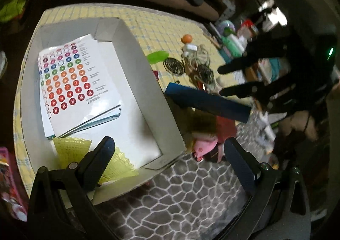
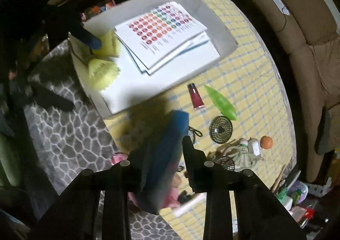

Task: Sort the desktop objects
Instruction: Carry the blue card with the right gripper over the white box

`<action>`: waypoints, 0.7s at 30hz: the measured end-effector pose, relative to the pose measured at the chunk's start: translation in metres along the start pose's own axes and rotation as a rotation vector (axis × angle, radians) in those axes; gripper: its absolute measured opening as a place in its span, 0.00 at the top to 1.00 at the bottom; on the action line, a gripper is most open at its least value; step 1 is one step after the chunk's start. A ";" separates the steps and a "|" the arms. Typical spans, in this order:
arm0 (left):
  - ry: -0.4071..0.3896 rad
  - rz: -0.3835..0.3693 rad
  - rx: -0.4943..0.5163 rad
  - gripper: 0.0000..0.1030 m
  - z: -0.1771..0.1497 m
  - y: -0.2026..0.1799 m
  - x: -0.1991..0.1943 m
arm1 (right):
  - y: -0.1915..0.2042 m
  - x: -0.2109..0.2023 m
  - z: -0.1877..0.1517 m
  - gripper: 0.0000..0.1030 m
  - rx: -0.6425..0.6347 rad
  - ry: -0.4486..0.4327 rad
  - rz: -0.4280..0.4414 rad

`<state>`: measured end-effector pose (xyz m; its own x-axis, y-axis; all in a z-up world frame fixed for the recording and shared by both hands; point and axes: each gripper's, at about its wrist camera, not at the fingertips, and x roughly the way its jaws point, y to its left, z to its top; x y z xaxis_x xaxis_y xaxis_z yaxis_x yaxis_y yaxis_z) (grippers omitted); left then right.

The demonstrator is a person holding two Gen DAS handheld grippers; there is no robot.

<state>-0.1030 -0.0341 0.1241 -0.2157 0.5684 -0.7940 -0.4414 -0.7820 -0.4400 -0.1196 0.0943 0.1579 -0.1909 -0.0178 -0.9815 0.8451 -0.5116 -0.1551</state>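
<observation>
A white cardboard box [image 1: 138, 63] stands on the yellow checked table [image 1: 161, 25]. It holds a booklet with coloured dots [image 1: 70, 76] and yellow mesh pieces [image 1: 72, 150]. My left gripper [image 1: 167, 150] is open and empty over the box's near corner, one finger above the mesh. My right gripper [image 2: 161, 155] is shut on a long blue box [image 2: 167, 155] and holds it above the table edge; this shows in the left wrist view too [image 1: 204, 102]. The white box [image 2: 221, 25], booklet [image 2: 161, 34] and mesh [image 2: 104, 70] also show in the right wrist view.
On the table lie a red tube [image 2: 196, 96], a green leaf-shaped item [image 2: 222, 103], a round black grille [image 2: 221, 129], an orange ball [image 2: 266, 142], a white charger with cord [image 2: 250, 150] and a pink toy [image 1: 205, 147]. Grey patterned rug [image 1: 187, 197] below; beige sofa [image 2: 308, 38] beyond.
</observation>
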 end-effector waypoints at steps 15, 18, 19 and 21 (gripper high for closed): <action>0.133 0.081 0.013 0.01 -0.032 -0.020 0.030 | 0.009 0.090 -0.059 0.32 0.394 -0.002 0.110; 0.128 0.092 -0.013 0.01 -0.036 -0.008 0.029 | 0.015 0.098 -0.057 0.25 0.434 -0.016 0.129; 0.128 0.093 -0.023 0.01 -0.037 -0.004 0.029 | 0.017 0.099 -0.056 0.24 0.440 -0.020 0.125; 0.129 0.094 -0.043 0.01 -0.039 0.004 0.029 | 0.021 0.099 -0.053 0.21 0.427 -0.023 0.114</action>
<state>-0.0768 -0.0308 0.0832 -0.1390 0.4570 -0.8785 -0.3860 -0.8420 -0.3770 -0.0938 0.1272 0.0511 -0.1238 -0.1111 -0.9861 0.5804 -0.8141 0.0188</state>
